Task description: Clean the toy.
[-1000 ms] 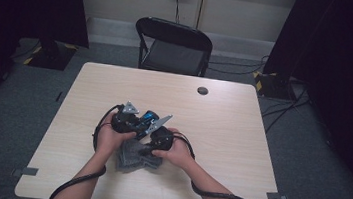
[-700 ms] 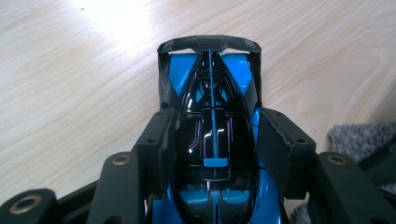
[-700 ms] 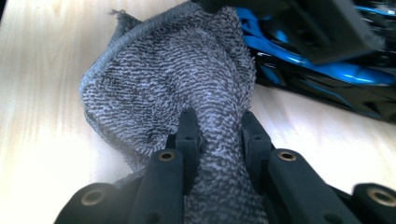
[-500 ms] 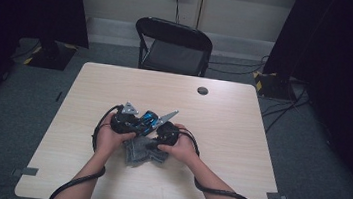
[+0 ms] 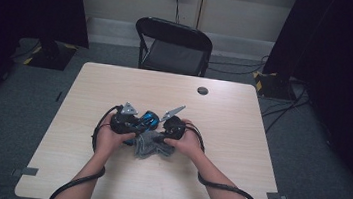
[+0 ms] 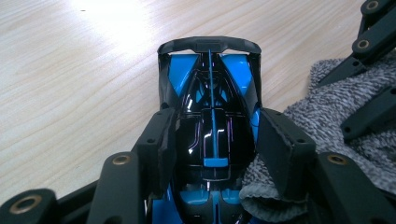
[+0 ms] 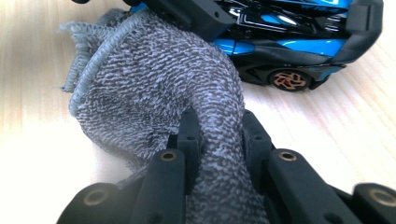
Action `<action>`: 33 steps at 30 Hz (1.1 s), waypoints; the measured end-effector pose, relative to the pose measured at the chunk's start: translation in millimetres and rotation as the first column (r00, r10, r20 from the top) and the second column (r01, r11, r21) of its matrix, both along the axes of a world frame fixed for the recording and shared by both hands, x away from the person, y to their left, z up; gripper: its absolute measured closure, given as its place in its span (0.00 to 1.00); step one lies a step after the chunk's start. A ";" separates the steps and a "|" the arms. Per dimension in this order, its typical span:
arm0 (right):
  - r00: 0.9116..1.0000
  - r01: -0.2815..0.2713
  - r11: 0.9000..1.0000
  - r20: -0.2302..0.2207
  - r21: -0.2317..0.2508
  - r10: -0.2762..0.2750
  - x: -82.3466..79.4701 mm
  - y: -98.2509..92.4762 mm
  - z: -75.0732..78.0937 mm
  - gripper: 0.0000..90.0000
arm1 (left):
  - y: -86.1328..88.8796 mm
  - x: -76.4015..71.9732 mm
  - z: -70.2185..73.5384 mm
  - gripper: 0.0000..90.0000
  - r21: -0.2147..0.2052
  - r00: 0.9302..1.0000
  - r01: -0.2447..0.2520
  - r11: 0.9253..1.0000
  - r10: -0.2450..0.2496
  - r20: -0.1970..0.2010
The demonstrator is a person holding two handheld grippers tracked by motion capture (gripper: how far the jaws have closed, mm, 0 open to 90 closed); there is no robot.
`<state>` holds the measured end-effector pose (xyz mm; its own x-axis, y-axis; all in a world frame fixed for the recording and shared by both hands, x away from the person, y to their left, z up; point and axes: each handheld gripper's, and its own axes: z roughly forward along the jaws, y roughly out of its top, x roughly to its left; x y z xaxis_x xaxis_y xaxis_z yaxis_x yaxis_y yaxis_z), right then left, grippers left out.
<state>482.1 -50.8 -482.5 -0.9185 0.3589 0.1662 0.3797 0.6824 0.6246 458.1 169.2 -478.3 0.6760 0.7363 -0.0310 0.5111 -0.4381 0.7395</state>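
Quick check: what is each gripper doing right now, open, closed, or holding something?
Left gripper: closed on the blue toy car.
Right gripper: closed on a bunched grey cloth.

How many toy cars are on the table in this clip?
1. The blue-and-black toy car sits near the table's middle, clamped between the left tongs, with the grey cloth bunched against its side. None seems hidden under the cloth, though I can't rule that out.
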 end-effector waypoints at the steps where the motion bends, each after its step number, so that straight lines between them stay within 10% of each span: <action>1: 1.000 0.000 1.000 0.003 -0.002 0.000 0.4 -0.1 0.1 0.83 | 0.1 -0.2 -0.3 0.53 -0.004 1.000 -0.001 1.000 0.001 0.001; 33: 0.992 0.126 0.991 0.034 -0.032 -0.125 19.4 -26.3 2.6 0.84 | 2.5 -0.4 -0.3 0.57 0.002 1.000 -0.011 1.000 0.011 0.013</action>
